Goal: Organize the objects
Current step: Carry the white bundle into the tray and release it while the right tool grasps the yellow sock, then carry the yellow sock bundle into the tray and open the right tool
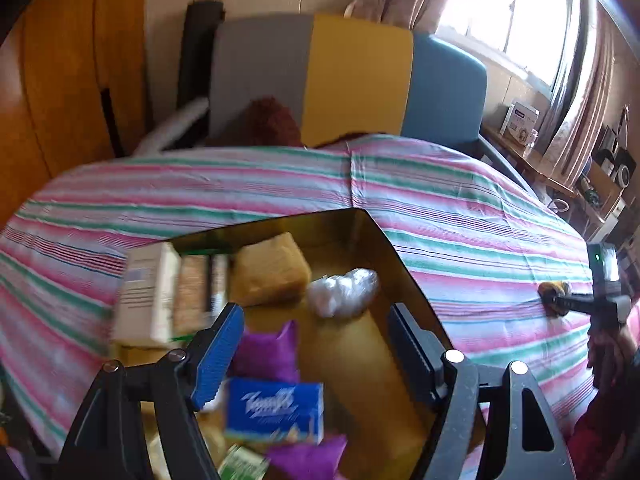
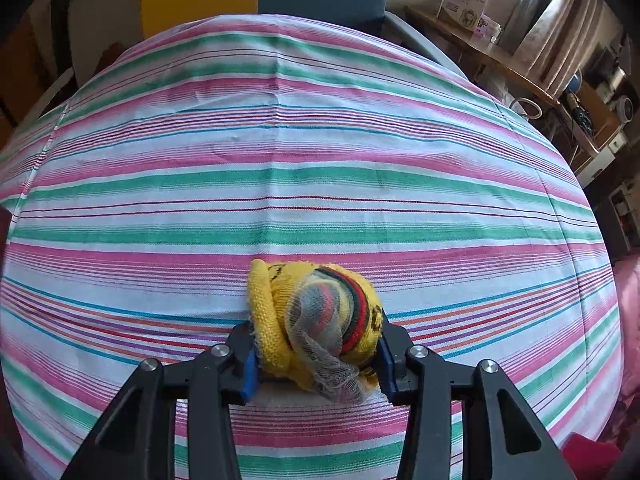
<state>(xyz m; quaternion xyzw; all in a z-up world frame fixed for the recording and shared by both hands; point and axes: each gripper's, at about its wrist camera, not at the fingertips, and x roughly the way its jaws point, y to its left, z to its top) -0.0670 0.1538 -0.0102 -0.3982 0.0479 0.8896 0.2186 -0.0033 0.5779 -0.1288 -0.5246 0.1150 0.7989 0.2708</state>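
Observation:
In the left wrist view my left gripper (image 1: 316,340) is open above a cardboard box (image 1: 394,250) on the striped bedsheet (image 1: 280,184), with nothing pressed between its pads. The box holds a white carton (image 1: 148,296), a tan packet (image 1: 272,272), a clear plastic bag (image 1: 344,290), a purple pouch (image 1: 268,352) and a blue tissue pack (image 1: 276,408). My right gripper (image 2: 316,360) is shut on a yellow rolled cloth bundle (image 2: 316,320) that rests on the sheet (image 2: 304,160). The same bundle (image 1: 554,292) and right gripper (image 1: 576,304) show at the far right of the left wrist view.
A grey, yellow and blue headboard (image 1: 352,80) stands behind the bed. A wooden shelf (image 2: 480,56) with a white box (image 2: 464,2) and small items runs along the right, under a curtained window (image 1: 512,12). A wooden wardrobe (image 1: 68,80) is at the left.

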